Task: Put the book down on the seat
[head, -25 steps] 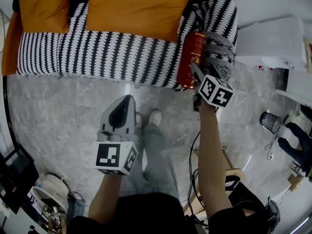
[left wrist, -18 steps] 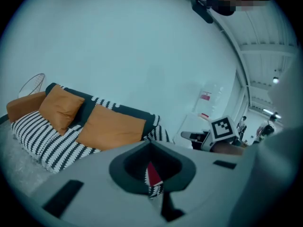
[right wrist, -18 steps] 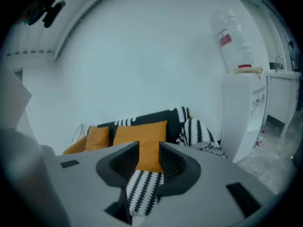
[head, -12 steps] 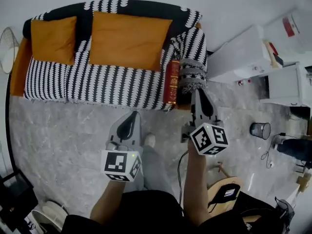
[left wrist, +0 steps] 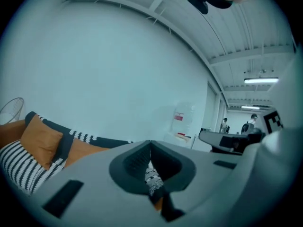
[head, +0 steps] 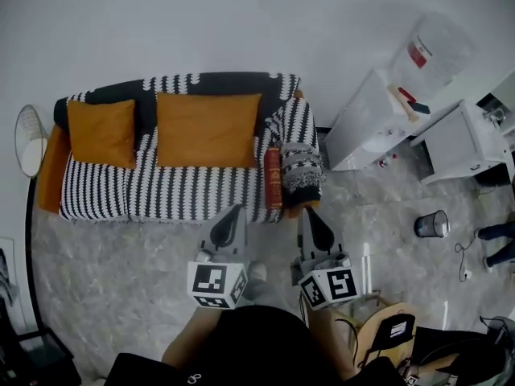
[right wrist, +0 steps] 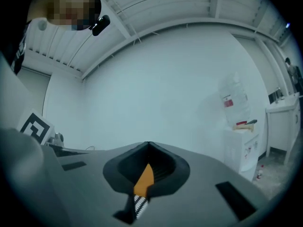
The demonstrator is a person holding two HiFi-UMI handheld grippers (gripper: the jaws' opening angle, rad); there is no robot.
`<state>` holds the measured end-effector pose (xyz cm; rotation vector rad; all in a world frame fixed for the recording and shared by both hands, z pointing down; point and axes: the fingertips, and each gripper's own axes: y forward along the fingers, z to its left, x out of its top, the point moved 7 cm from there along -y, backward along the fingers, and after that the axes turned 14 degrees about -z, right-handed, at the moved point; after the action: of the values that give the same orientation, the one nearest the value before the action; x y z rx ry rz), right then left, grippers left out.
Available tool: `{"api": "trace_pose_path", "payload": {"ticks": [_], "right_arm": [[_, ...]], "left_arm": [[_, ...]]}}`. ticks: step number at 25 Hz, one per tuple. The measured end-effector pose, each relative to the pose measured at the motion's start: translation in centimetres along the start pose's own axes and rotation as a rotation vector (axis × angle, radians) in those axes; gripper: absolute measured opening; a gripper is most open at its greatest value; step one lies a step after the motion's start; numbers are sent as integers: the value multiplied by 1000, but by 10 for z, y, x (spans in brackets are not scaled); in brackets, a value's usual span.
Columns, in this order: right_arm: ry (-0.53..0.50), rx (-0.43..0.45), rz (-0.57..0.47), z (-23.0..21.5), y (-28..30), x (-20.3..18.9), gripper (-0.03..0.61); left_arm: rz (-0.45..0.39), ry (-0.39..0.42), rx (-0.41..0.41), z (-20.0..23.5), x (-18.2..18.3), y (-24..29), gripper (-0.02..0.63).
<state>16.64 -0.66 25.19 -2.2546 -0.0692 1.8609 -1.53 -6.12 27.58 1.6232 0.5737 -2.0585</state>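
The red book (head: 273, 178) stands on edge on the striped sofa seat (head: 161, 193), leaning against the right armrest (head: 299, 163). Both grippers hang over the floor in front of the sofa, well short of the book. My left gripper (head: 234, 213) is shut and empty; in the left gripper view its jaws (left wrist: 150, 143) meet at the tip. My right gripper (head: 311, 215) is shut too, with nothing between the jaws (right wrist: 148, 144).
Two orange cushions (head: 208, 127) (head: 100, 132) lean on the sofa back. A white cabinet (head: 366, 123) with a water bottle (head: 434, 51) stands to the right, a small bin (head: 432, 223) on the floor. A fan (head: 29, 139) stands at the sofa's left end.
The right gripper has left the book on the seat, drawn back and shut. Both grippers and the head have pulled away from the sofa, so much more of the room shows.
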Motion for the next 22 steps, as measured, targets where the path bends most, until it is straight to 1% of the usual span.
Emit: {"api": "trace_pose_path", "payload": {"ticks": [4,6,9,11,14,17,19,22], "right_arm": [[-40,-29,25,-7,-15,-2,9],[-41,-39,38,-11,-16,-8,9],[-44,-15,37,-12,-9,-8,9],[-45,-3,24,-13,-4,-5,9],[-43,18,19,-15,1,-3,9],[-70,43,29,-11,4,1,9],[-79,49,23,-11,7,4,9],[-66,46,19,-13,6,4,9]], "left_arm": [[-5,22,15,-9,6,-1,14],[-25,43,26,-16,10,3,14],[-57,87,6,-26,19,11,14],[-65,102,-6,-30,21,15,14],[-66,112,-9,-33,19,17,14],[-62,116,-11,-34,20,18,14],[-68,119,-13,-36,22,19,14],[-71,122,-16,-39,22,19,14]]}}
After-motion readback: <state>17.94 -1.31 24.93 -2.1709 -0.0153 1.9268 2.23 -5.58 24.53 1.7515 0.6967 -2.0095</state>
